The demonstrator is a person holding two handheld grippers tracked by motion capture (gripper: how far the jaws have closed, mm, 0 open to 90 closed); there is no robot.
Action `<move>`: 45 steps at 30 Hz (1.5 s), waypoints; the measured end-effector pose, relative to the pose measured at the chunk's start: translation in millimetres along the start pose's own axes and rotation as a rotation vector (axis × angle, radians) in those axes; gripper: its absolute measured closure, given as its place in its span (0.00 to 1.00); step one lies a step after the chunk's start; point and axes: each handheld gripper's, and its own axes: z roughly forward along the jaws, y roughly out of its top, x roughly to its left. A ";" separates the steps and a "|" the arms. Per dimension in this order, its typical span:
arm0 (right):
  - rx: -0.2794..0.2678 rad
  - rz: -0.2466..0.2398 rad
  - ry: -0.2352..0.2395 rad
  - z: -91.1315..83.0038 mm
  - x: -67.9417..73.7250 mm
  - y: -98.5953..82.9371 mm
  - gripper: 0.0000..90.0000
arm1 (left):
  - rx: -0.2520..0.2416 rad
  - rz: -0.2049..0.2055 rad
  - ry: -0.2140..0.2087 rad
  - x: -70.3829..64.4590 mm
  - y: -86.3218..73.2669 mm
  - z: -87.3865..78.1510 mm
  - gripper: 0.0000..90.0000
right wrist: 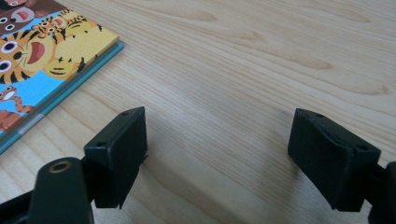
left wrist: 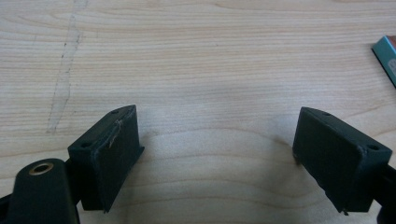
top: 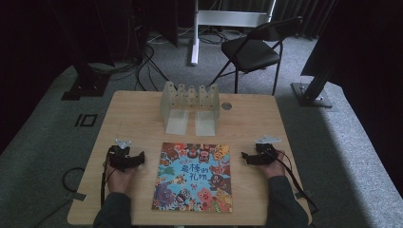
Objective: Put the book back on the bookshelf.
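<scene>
High view: picture book flat between left gripper and right gripper (fingers of both spread, empty).

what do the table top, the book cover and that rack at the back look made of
Table: pale wood or wood-look laminate, matte, with visible grain lines. Book: printed card cover, smooth and slightly glossy, thin teal edge showing. Rack: probably translucent plastic or acrylic, since the table shows faintly through it.

A bright cartoon-animal book with teal edges lies on the pale wood-grain table beside black grippers.
</scene>
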 end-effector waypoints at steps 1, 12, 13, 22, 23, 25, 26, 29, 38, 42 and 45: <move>0.002 0.000 -0.002 0.2 0.5 0.4 0.21 | 0.002 0.007 -0.007 0.4 -0.3 -0.5 0.17; -0.054 -0.037 0.044 -12.8 14.6 13.1 0.35 | -0.013 -0.008 0.006 -0.8 -3.5 -2.1 0.18; -0.054 -0.037 0.044 -12.8 14.6 13.1 0.35 | -0.013 -0.008 0.006 -0.8 -3.5 -2.1 0.18; -0.077 -0.151 0.076 -16.6 41.0 33.5 0.48 | -0.024 0.066 -0.013 -6.9 -4.8 -10.5 0.50; -0.077 -0.161 0.079 -16.7 42.8 35.4 0.49 | -0.027 0.083 -0.018 -9.1 -4.5 -11.2 0.51; -0.077 -0.176 0.086 -16.0 46.4 38.8 0.50 | -0.041 0.087 -0.057 -11.8 -3.9 -14.7 0.52; -0.077 -0.181 0.092 -15.2 48.3 40.2 0.50 | -0.054 0.099 -0.066 -13.4 -3.6 -17.2 0.52; -0.076 -0.195 0.106 -12.3 52.4 43.2 0.50 | -0.109 0.133 -0.115 -19.2 -3.0 -29.3 0.55; -0.068 -0.182 0.186 -2.7 60.8 54.7 0.42 | -0.124 0.233 -0.272 -54.2 -10.9 -50.8 0.49; -0.057 -0.185 0.203 2.4 64.6 57.6 0.37 | -0.106 0.279 -0.330 -73.2 -16.5 -54.5 0.43; -0.045 -0.172 0.203 7.3 64.0 57.8 0.33 | -0.097 0.338 -0.353 -89.2 -21.3 -58.8 0.42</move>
